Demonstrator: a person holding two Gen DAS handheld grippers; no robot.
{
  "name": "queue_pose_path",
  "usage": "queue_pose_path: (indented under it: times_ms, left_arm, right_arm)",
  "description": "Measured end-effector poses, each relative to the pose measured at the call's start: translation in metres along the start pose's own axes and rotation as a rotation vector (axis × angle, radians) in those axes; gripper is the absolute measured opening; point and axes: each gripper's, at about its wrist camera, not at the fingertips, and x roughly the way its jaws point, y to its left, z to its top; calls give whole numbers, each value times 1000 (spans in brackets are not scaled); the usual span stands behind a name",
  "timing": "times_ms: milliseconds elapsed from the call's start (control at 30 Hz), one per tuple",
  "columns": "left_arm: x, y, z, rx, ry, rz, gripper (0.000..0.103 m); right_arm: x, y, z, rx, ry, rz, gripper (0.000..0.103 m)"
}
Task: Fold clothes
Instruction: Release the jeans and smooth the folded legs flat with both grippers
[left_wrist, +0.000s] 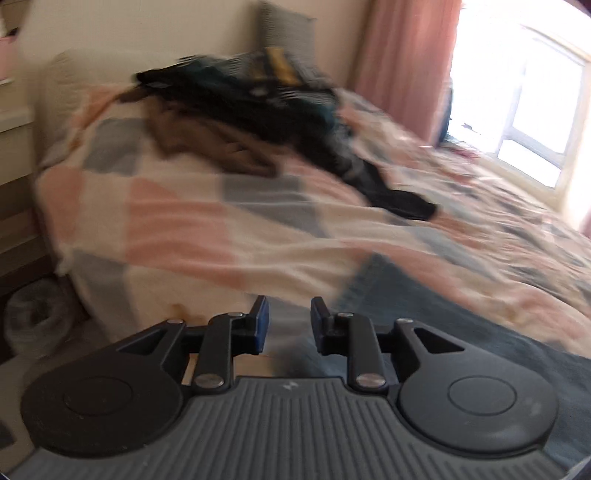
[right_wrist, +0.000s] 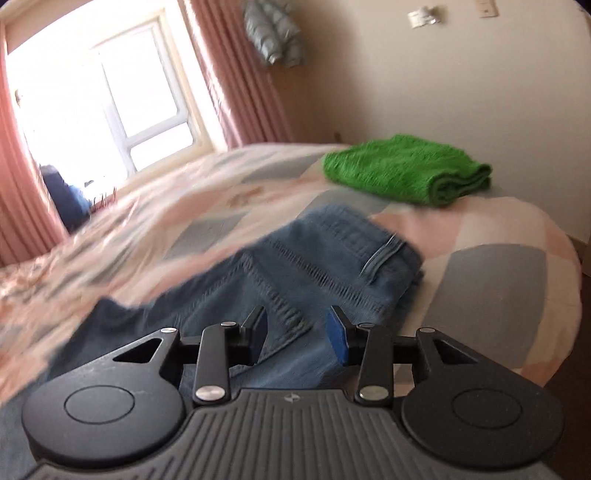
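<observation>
On the bed (right_wrist: 498, 266), jeans (right_wrist: 295, 266) under both empty, parted tools; green towel (right_wrist: 406, 170) beyond.

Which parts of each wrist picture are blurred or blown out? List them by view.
Left wrist view: the dark heap of clothes and the checked pink and grey bedspread are motion-smeared, and the window is blown out white. Right wrist view: the window glares, the blue denim jeans streak, and the folded green towel stays fairly sharp.

Folded blue jeans (right_wrist: 314, 258) on bed (right_wrist: 498, 258)
</observation>
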Motion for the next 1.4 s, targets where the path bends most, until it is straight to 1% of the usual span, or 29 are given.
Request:
queue_pose_path:
  times_ms: [33, 67, 100, 167, 233, 300, 367, 400, 433, 500, 567, 600, 667, 733, 767, 800, 867, 900, 933, 967, 1000, 1067, 1100, 1167, 1267, 1400]
  left_arm:
    - [2, 3, 1, -6, 33, 7, 19]
    - [2, 4, 2, 1, 61, -1, 19]
    - [-1, -4, 1, 47, 76, -40, 19]
    - [-10, -33, -5, 179, 94, -116, 20]
    - [-14, -67, -18, 296, 109, -196, 23]
    - [-12, -90, -30, 348, 130, -241, 27]
    - [-1, -99, -40, 357, 166, -234, 27]
    - [7, -100, -45, 351, 199, -217, 29]
    - [15, -99, -49, 337, 225, -206, 30]
    - [20, -96, -52, 301, 229, -201, 29]
    - [13, -105, -48, 321, 217, -176, 29]
    - [7, -110, -46, 335, 203, -184, 30]
    - [-2, -120, -43, 352, 184, -231, 32]
    - [-6, -132, -48, 383, 186, -258, 35]
    - [-6, -138, -51, 400, 193, -263, 36]
    - [-2, -145, -58, 421, 214, -247, 36]
    - [1, -156, -69, 448, 237, -206, 36]
    - [-2, -162, -70, 463, 232, -186, 36]
    - [-6, -167, -70, 477, 232, -169, 37]
    - [-11, -173, -68, 488, 242, -162, 41]
    - [-15, -178, -66, 490, 251, -157, 50]
    - [-26, -187, -60, 484, 252, -162, 60]
    - [-33, -192, -58, 485, 242, -175, 63]
    - [-45, -201, -57, 497, 222, -198, 67]
    - [-59, -216, -61, 538, 225, -214, 67]
    - [-73, -227, -67, 568, 237, -243, 69]
  right_arm:
    - [9, 0, -4, -2, 44, -17, 40]
    - [16, -1, -8, -2, 83, -44, 33]
    - [19, -2, -11, -2, 90, -56, 32]
    - [16, 2, -11, -18, 81, -64, 32]
    - [11, 10, -10, -36, 70, -70, 35]
    - [5, 19, -9, -52, 55, -43, 36]
    - [1, 28, -13, -84, 49, -15, 38]
    - [0, 31, -16, -102, 52, -6, 43]
    - [-1, 32, -21, -121, 61, -2, 44]
    - [5, 32, -31, -161, 91, -13, 46]
    - [6, 34, -38, -190, 92, -25, 46]
    - [4, 36, -36, -189, 87, -30, 46]
    - [-3, 42, -31, -174, 57, -16, 46]
    - [-9, 51, -29, -190, 21, 21, 46]
    - [-9, 55, -30, -207, 22, 26, 47]
    - [-6, 59, -33, -222, 40, 20, 49]
    - [7, 65, -43, -250, 105, -11, 49]
    - [10, 67, -48, -267, 116, -27, 49]
    - [9, 69, -51, -280, 108, -35, 50]
    - [6, 71, -51, -281, 102, -36, 52]
    - [2, 73, -49, -269, 103, -31, 54]
    - [-9, 75, -45, -244, 93, -4, 57]
    - [-15, 77, -43, -239, 85, 7, 63]
    - [-25, 80, -42, -234, 75, 17, 72]
    - [-36, 84, -48, -221, 98, 30, 73]
    - [-52, 92, -59, -217, 136, 52, 77]
